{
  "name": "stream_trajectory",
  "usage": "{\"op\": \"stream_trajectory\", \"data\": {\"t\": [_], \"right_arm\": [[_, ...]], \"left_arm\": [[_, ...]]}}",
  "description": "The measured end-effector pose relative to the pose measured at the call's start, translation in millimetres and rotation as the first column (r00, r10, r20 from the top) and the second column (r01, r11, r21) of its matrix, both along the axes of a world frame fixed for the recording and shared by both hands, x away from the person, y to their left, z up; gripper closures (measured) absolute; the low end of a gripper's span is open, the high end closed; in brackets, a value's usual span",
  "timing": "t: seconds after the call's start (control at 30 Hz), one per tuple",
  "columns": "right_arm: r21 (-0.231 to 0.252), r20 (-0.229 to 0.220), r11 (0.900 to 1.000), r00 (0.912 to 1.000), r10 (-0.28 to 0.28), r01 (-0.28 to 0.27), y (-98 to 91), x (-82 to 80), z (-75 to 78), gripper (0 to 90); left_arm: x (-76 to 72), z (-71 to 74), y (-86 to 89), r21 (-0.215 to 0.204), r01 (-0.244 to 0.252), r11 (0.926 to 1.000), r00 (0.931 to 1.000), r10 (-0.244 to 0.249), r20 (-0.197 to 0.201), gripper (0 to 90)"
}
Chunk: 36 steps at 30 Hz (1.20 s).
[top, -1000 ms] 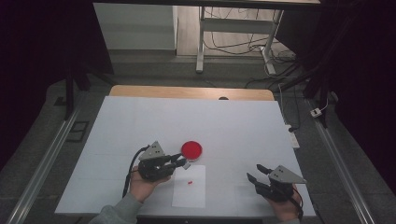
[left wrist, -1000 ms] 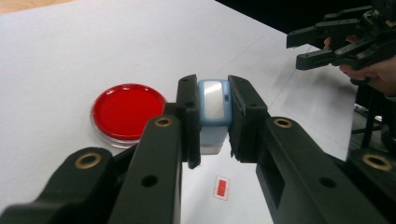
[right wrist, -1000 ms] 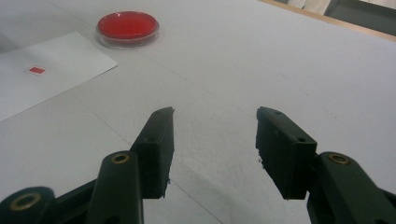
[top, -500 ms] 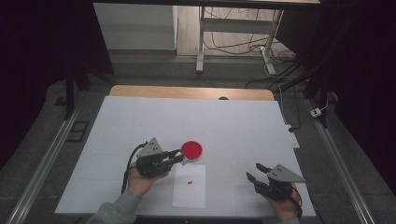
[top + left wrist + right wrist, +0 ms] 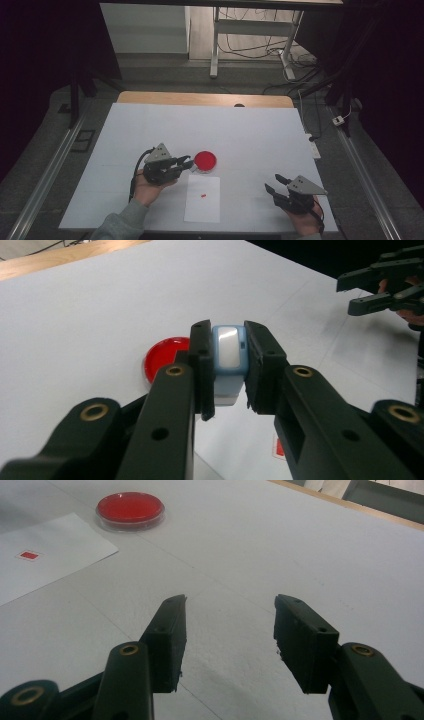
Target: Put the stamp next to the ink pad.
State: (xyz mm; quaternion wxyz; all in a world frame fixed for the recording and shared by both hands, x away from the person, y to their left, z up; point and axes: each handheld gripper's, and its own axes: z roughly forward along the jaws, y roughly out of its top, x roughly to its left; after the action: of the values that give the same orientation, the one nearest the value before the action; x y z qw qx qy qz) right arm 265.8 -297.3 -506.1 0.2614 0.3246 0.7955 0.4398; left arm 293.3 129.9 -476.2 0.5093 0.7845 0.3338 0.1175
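From the high view, the left gripper (image 5: 187,163) sits beside the red dish (image 5: 205,160) on the white worktop (image 5: 250,135), above a paper sheet (image 5: 202,200). The left gripper view shows its jaws pinching a small blue stamp (image 5: 229,357). The right gripper view shows the right gripper (image 5: 230,612) spread, holding nothing.

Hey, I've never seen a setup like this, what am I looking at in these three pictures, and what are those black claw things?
A person sits at a white table, holding a hand-operated gripper in each hand. The high view looks down from above; the other two pictures come from cameras riding on each gripper. The left gripper is shut on a small blue and white stamp near a round red ink pad. The right gripper is open, holding nothing. A sheet of paper with a small red mark lies between the hands.
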Motion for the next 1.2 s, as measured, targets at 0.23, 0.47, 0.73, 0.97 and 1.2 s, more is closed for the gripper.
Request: {"op": "stream_trajectory", "data": {"t": [0.23, 0.47, 0.73, 0.97, 1.2], "right_arm": [[0.000, -0.004, 1.0000, 1.0000, 0.004, -0.004, 0.0, 0.5, -0.4, 46.5], [-0.007, -0.002, 1.0000, 1.0000, 0.002, -0.002, 0.4, 0.6, -0.8, 46.5], [-0.009, -0.005, 1.0000, 1.0000, 0.001, -0.001, 0.7, 0.8, -1.1, 46.5], [-0.016, -0.004, 0.9998, 1.0000, 0.007, -0.007, 1.3, 1.0, -1.3, 46.5], [-0.018, -0.004, 0.9998, 1.0000, 0.007, -0.007, 1.1, 1.1, -1.4, 46.5]], "left_arm": [[5.3, -3.1, 2.6, 0.020, -0.020, 0.9996, 0.9998, 0.020, -0.002, 75.7], [10.8, -6.4, 6.8, 0.030, -0.046, 0.9985, 0.9989, 0.046, -0.010, 75.6], [16.3, -10.2, 10.2, 0.050, -0.060, 0.9970, 0.9980, 0.061, -0.018, 75.5], [23.7, -15.4, 13.1, 0.070, -0.068, 0.9952, 0.9967, 0.071, -0.039, 75.5], [29.6, -20.3, 14.1, 0.087, -0.073, 0.9935, 0.9954, 0.079, -0.056, 75.4]]}}
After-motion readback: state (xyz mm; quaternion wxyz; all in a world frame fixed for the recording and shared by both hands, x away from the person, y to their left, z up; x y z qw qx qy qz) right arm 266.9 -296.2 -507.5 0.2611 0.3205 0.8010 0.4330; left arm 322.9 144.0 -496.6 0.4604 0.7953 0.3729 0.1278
